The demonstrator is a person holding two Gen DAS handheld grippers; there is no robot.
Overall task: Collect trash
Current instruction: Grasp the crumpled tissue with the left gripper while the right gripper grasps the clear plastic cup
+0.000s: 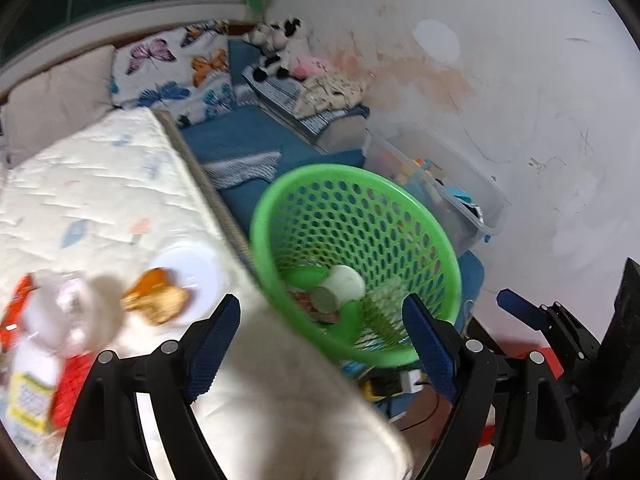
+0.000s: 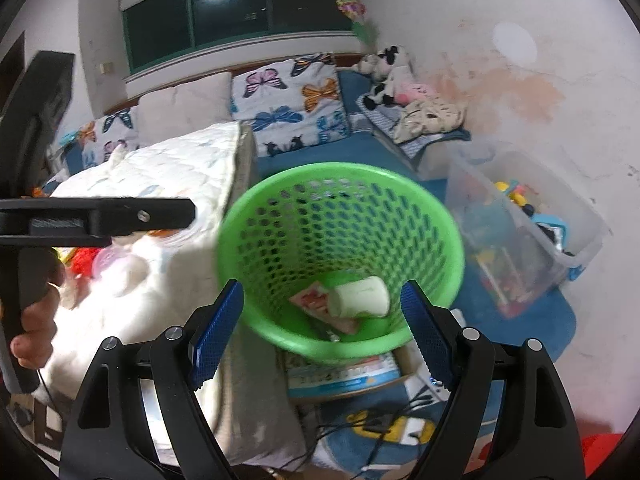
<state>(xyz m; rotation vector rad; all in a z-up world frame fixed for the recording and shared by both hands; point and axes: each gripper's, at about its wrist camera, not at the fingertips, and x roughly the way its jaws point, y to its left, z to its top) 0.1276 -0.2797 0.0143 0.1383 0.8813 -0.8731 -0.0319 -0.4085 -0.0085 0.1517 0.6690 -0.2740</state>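
Observation:
A green mesh waste basket [image 1: 400,208] [image 2: 280,200] stands beside the quilted mattress [image 1: 92,184] [image 2: 180,160]. Inside lie a white paper cup [image 1: 340,286] [image 2: 362,296] and a pink wrapper [image 2: 316,300]. My left gripper [image 1: 320,344] is open and empty over the mattress edge, facing the basket. My right gripper [image 2: 320,332] is open and empty just above the basket's near rim. On the mattress lie a white lid [image 1: 192,268], an orange-brown wrapper [image 1: 156,296], a clear plastic cup [image 1: 68,316], a red packet [image 1: 70,384] and a white box [image 1: 28,392].
A clear storage bin of toys [image 1: 440,184] [image 2: 520,232] stands against the wall right of the basket. Butterfly pillows [image 2: 288,100] and plush toys [image 2: 384,72] lie on a blue couch behind. Cables and a booklet [image 2: 344,372] lie on the blue floor mat.

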